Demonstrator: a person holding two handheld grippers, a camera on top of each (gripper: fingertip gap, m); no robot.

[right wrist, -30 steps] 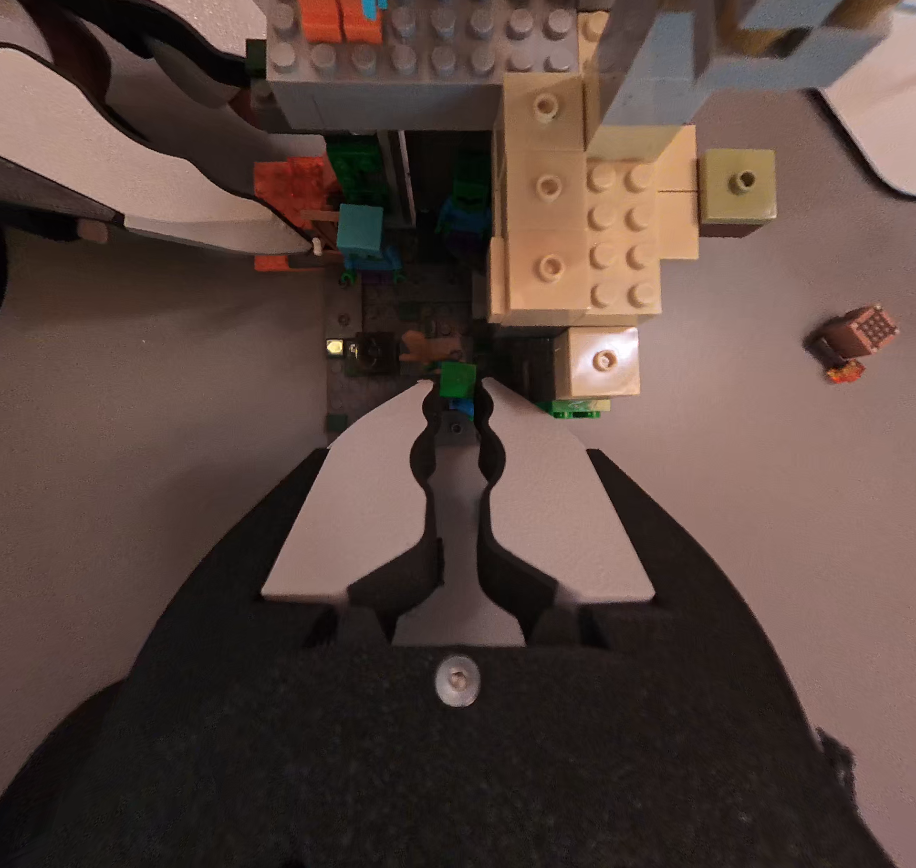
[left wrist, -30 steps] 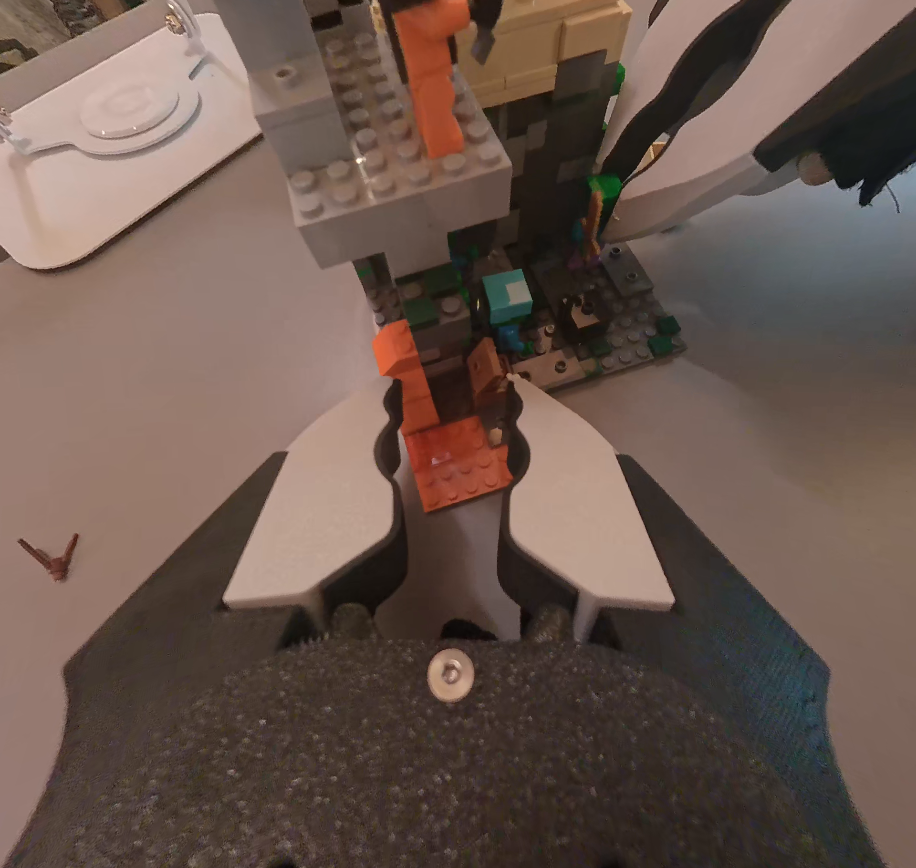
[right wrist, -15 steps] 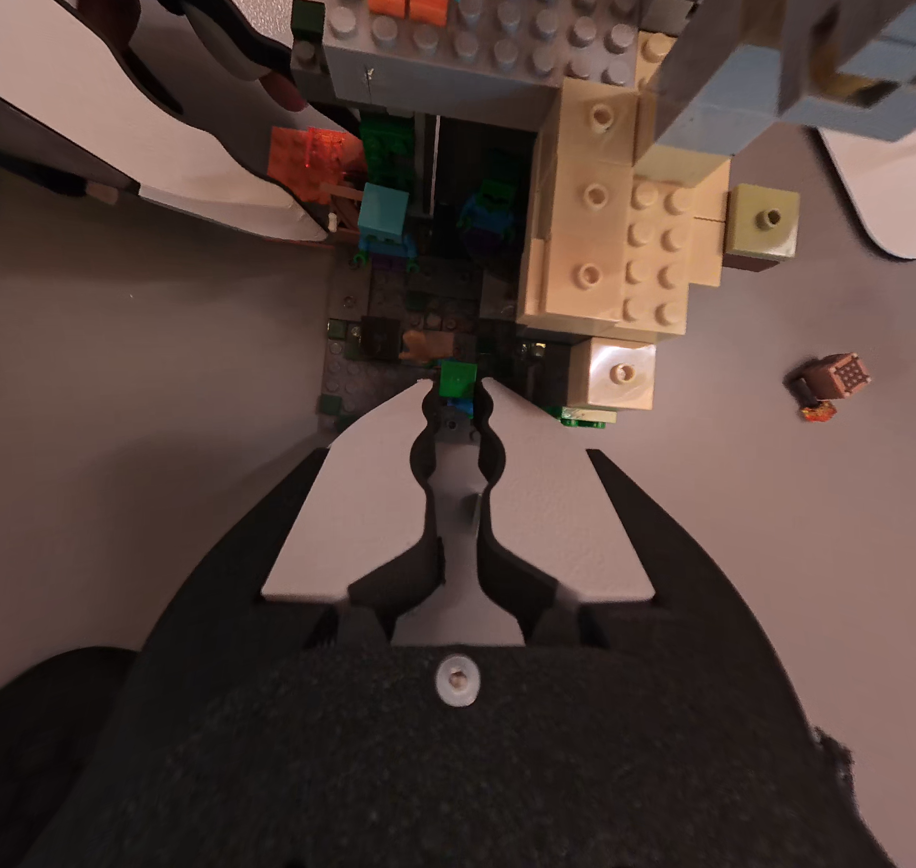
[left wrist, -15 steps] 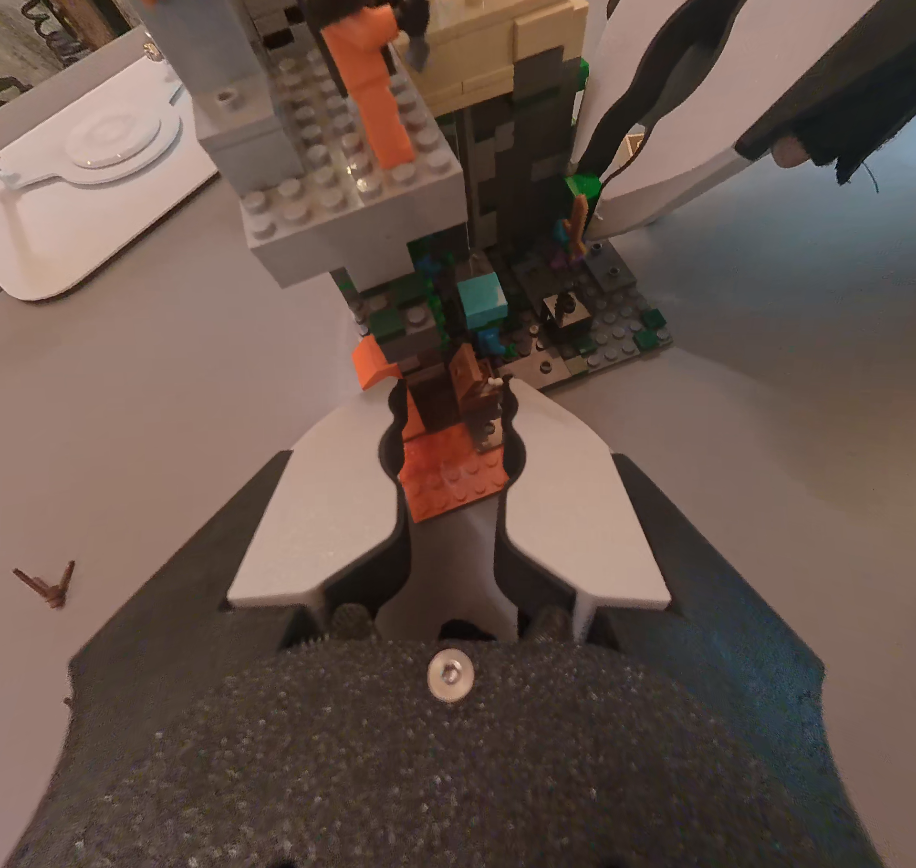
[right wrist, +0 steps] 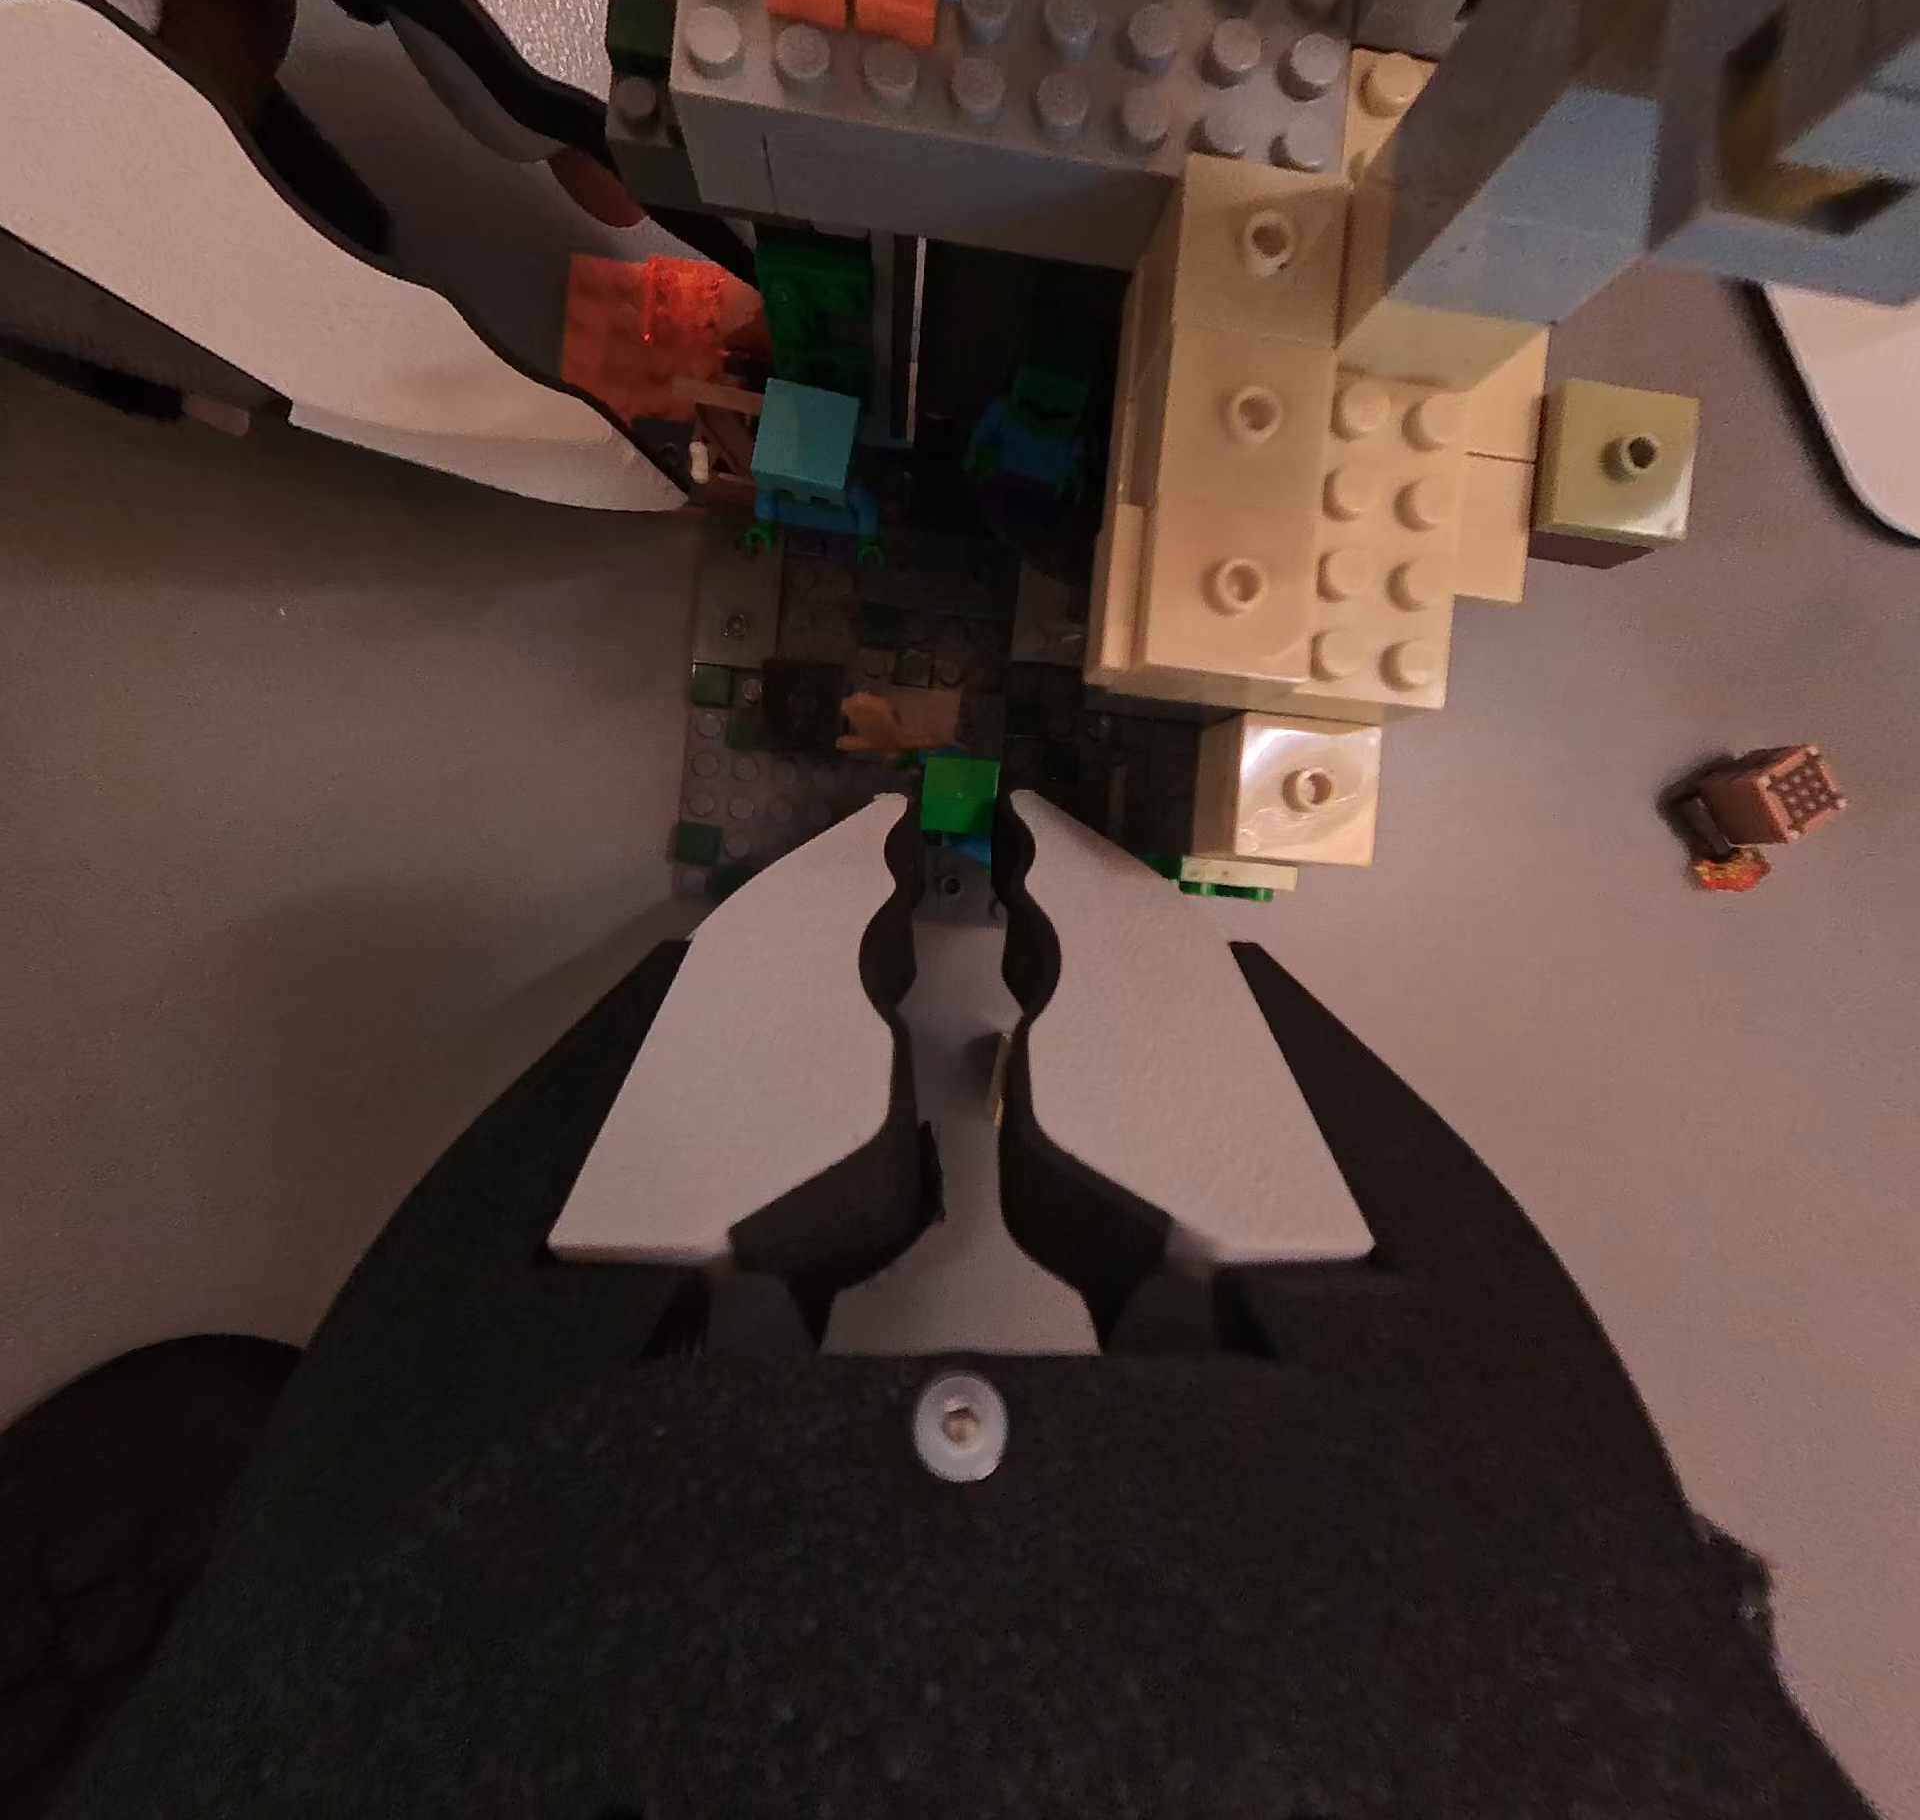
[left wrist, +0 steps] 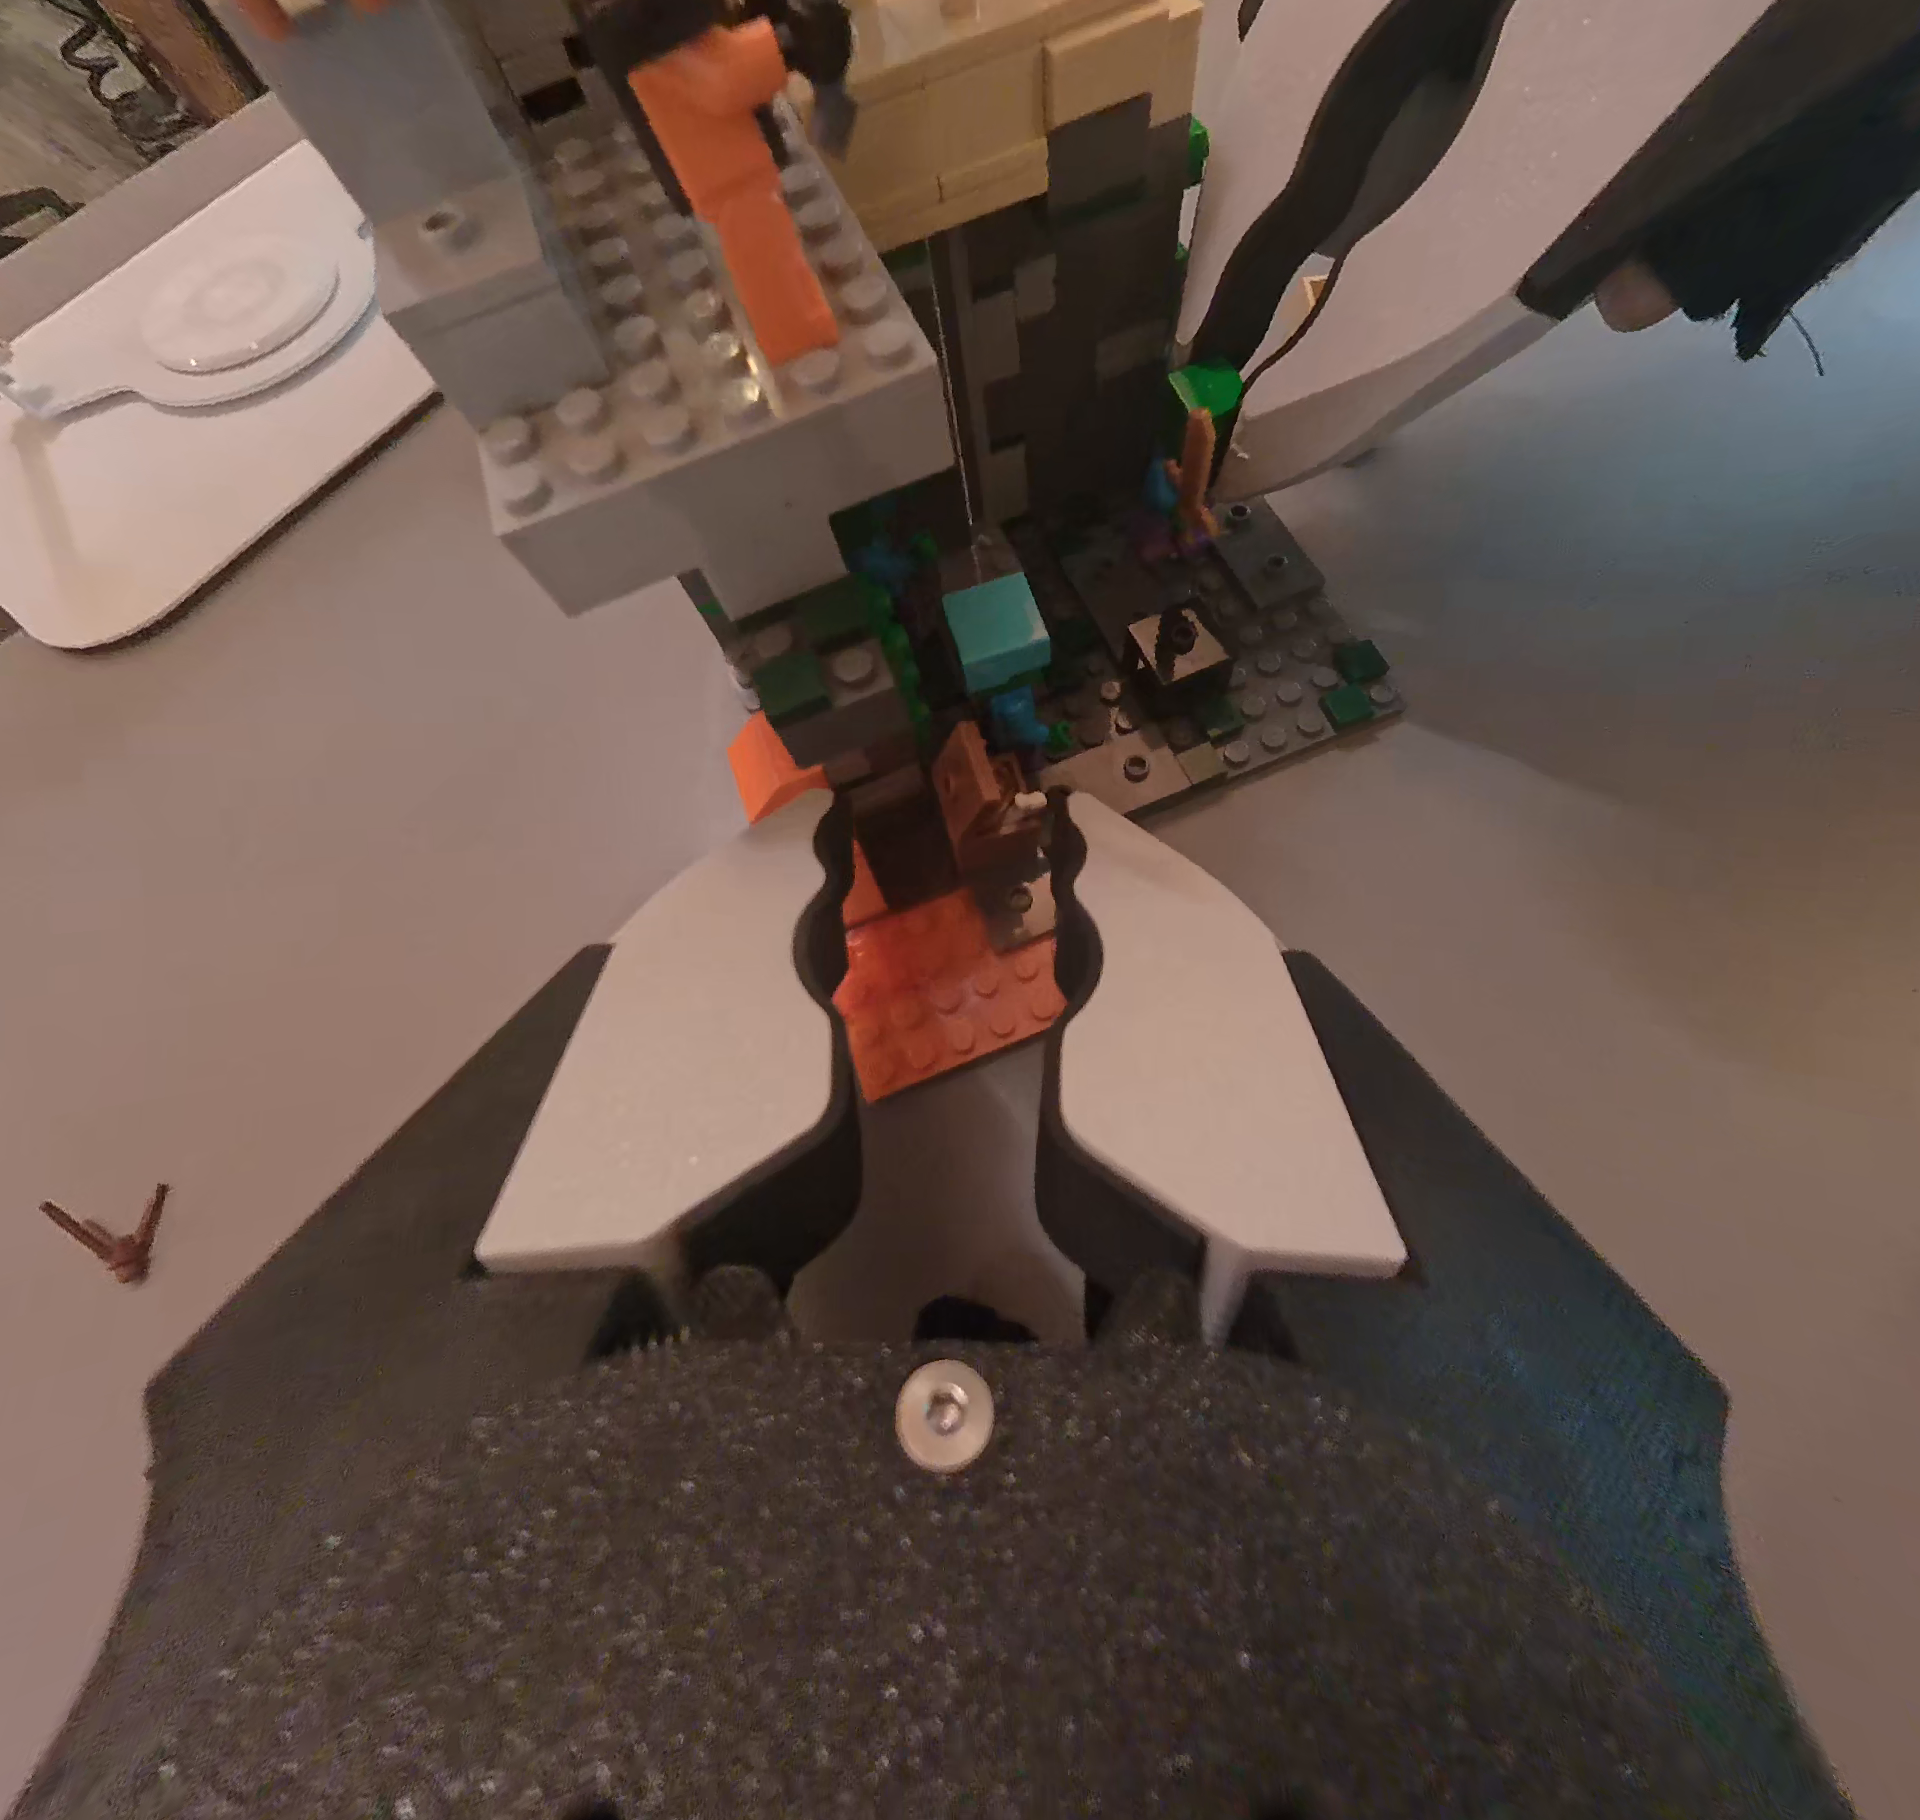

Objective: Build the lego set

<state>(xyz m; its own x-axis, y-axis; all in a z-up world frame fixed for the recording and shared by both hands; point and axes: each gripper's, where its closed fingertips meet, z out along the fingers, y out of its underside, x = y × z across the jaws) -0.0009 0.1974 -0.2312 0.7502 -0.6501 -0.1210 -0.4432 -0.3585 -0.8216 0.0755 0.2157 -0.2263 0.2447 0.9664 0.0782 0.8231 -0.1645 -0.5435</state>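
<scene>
The lego build (left wrist: 727,440) stands on the grey table: grey studded platform, tan block top, dark tower, dark base plate (left wrist: 1278,690). It also shows in the right wrist view (right wrist: 1268,523). My left gripper (left wrist: 948,835) is shut on the orange plate (left wrist: 935,1012) and brown stack at the build's near corner. Its fingers (right wrist: 416,357) show at the upper left of the right wrist view. My right gripper (right wrist: 958,814) is shut on a green-headed figure (right wrist: 961,794) standing on the base plate edge. Its fingers (left wrist: 1382,357) show at the upper right of the left wrist view.
A white board with a clear stand (left wrist: 156,399) lies left of the build. A small brown piece (left wrist: 114,1240) lies on the table at the left. A small brown block with a red bit (right wrist: 1766,804) lies right of the build. A tiny tan piece (right wrist: 992,1069) lies under my right gripper. About 9 centimetres separates my left fingertips from my right.
The build has shifted left in the left wrist view and the orange plate sits deeper between the left fingers. In the right wrist view the build has swung right. Both grips are unchanged.
</scene>
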